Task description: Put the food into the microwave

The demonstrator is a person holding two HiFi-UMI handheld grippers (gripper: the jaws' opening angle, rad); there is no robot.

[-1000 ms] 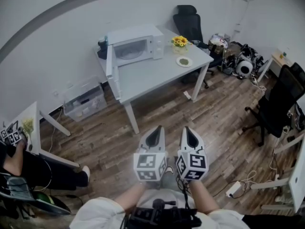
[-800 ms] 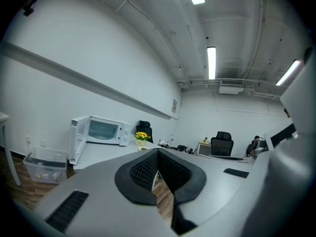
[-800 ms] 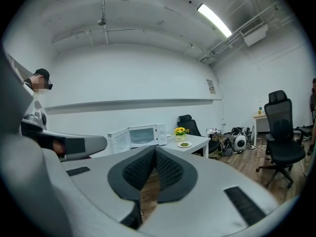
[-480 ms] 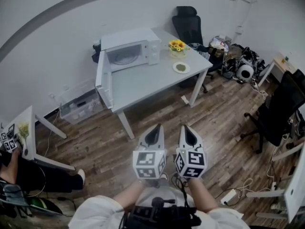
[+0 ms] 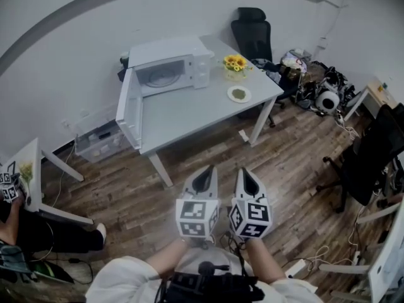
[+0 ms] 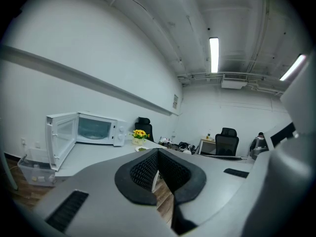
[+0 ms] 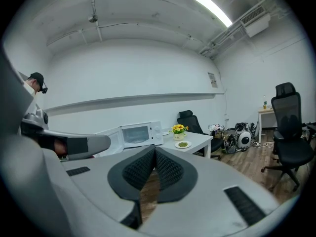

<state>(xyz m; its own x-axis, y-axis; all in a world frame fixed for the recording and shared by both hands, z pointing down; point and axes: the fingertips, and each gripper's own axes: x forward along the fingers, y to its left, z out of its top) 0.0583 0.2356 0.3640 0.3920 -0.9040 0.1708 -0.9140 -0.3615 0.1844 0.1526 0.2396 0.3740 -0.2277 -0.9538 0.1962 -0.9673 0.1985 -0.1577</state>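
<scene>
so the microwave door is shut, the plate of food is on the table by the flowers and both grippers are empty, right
Not quite: the door of the microwave stands open, swung out to the left, as the head view shows. The rest holds: the plate of food sits on the table near the flowers, and the left gripper and right gripper are empty.

Food on plate, right of microwave: too small to identify. Microwave cavity: contents not discernible. Seated person, far left of microwave: cut off at left edge.
</scene>
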